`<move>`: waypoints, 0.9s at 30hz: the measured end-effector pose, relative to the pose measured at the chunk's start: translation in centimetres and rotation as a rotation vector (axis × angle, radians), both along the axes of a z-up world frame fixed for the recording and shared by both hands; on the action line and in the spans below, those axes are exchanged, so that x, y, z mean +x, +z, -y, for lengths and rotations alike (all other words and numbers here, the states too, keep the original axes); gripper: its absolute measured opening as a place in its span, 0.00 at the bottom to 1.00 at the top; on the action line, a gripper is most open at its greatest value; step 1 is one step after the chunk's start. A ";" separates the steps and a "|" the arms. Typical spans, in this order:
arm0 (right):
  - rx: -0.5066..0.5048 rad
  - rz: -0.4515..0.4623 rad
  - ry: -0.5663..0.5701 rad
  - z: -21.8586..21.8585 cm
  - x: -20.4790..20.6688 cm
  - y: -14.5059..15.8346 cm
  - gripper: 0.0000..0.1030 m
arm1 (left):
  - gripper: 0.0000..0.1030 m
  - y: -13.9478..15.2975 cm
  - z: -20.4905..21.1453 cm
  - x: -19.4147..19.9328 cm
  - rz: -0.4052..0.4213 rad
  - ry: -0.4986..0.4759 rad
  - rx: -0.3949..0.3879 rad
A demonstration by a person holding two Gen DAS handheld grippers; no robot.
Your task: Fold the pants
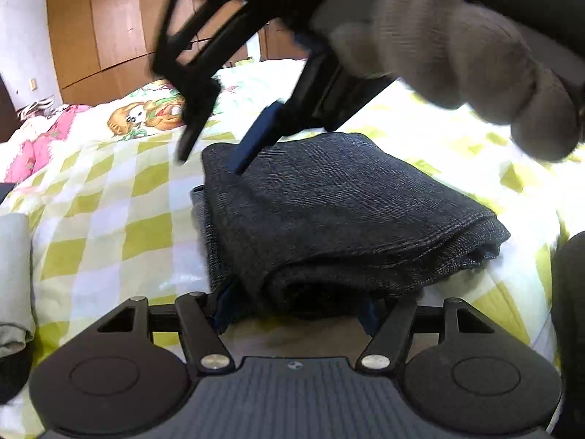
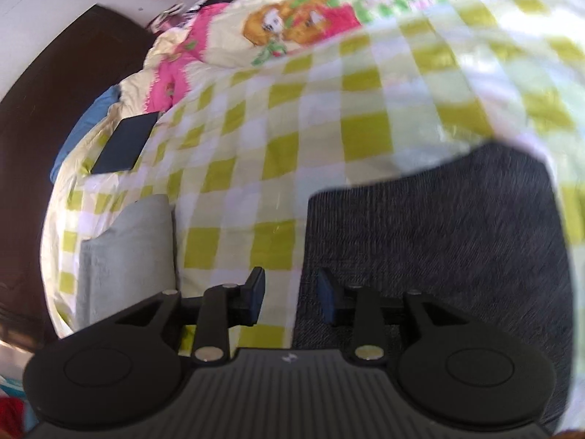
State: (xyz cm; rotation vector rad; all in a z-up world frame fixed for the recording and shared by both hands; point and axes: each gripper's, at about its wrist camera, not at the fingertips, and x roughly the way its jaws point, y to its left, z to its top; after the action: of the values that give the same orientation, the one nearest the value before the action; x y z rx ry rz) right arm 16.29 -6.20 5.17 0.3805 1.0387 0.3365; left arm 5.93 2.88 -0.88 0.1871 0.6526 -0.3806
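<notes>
The dark grey pants (image 1: 329, 212) lie folded into a thick bundle on the yellow-and-white checked bed cover (image 1: 109, 201). My left gripper (image 1: 296, 311) stands open at the near edge. The rounded fold fills the gap between its blue pads and drapes over the fingertips. My right gripper (image 1: 212, 161), held by a gloved hand (image 1: 438, 55), reaches down at the far left corner of the bundle, one blue pad touching the cloth. In the right wrist view the right gripper (image 2: 292, 292) is open. The left edge of the pants (image 2: 438, 237) runs between its pads, and neither pad presses on it.
A folded light grey cloth (image 2: 128, 256) lies left of the pants, also at the left edge (image 1: 14, 274). A dark flat slab (image 2: 126, 142) rests farther back. A pink cartoon quilt (image 2: 292, 25) covers the far end, with a dark headboard (image 2: 55, 109) and wooden wardrobe (image 1: 109, 18) beyond.
</notes>
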 end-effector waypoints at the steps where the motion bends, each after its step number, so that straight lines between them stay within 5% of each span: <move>1: -0.024 0.019 0.003 0.4 -0.1 0.4 0.34 | 0.76 0.1 -0.4 -0.1 -0.003 0.009 -0.008; 8: -0.102 0.067 0.075 3.3 -2.1 0.9 0.39 | 0.77 1.1 -3.3 -1.5 0.006 0.105 -0.052; 14: -0.040 0.061 0.115 4.0 -1.6 -0.4 0.39 | 0.79 3.2 -6.0 -4.7 0.009 0.147 -0.153; 19: -0.090 0.089 0.205 2.5 0.3 -0.7 0.41 | 0.80 2.4 -4.3 -4.2 -0.092 0.113 -0.176; 27: -0.178 0.125 0.292 -0.7 3.6 -0.1 0.46 | 0.80 2.3 -1.8 -1.1 -0.125 0.143 -0.188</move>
State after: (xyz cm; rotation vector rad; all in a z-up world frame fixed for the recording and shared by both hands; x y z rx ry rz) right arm 19.92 -5.51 5.05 0.0455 0.9935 0.5181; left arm 4.82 4.64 1.40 -0.0623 0.7443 -0.3157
